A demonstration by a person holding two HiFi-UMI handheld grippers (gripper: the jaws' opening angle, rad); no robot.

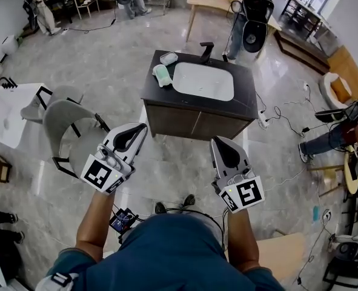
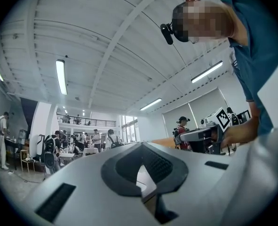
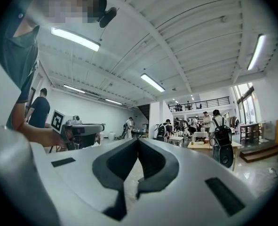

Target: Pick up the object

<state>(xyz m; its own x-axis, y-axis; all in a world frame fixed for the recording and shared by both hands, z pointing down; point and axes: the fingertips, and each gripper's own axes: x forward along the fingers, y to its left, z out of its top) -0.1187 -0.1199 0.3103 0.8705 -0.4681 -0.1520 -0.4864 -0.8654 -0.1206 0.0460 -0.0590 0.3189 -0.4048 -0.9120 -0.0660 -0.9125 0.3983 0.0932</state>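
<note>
A pale green object [image 1: 161, 75], soft-looking and oblong, lies on the left end of a dark bench [image 1: 245, 99], just beside the left rim of a white oval basin [image 1: 203, 81] set into the top. A small pale dish [image 1: 168, 58] sits near it, toward the back corner. What either one is exactly cannot be told from the head view. A black tap [image 1: 206, 50] stands behind the basin at the back edge. The bench has wooden cabinet fronts below and stands alone on a glossy grey marble floor [image 1: 106, 53].

Both claws hang in the air in front of the bench, well apart from the pale green object and from each other. The left claw [image 1: 141, 129] points toward the bench's left front corner. The left gripper view shows its two dark-padded jaws meeting at the tip, closed, with nothing between them. The right claw [image 1: 220, 143] points toward the cabinet front. The right gripper view shows its jaws likewise pressed together at the tip and empty. Each view looks level across a large hall with white ceiling beams, strip lights and people standing far off.

A grey chair [image 1: 66, 123] stands left of the bench, close to the left claw. Cables [image 1: 288, 117] trail over the floor to the right. A light wooden table [image 1: 206, 2] stands farther back.
</note>
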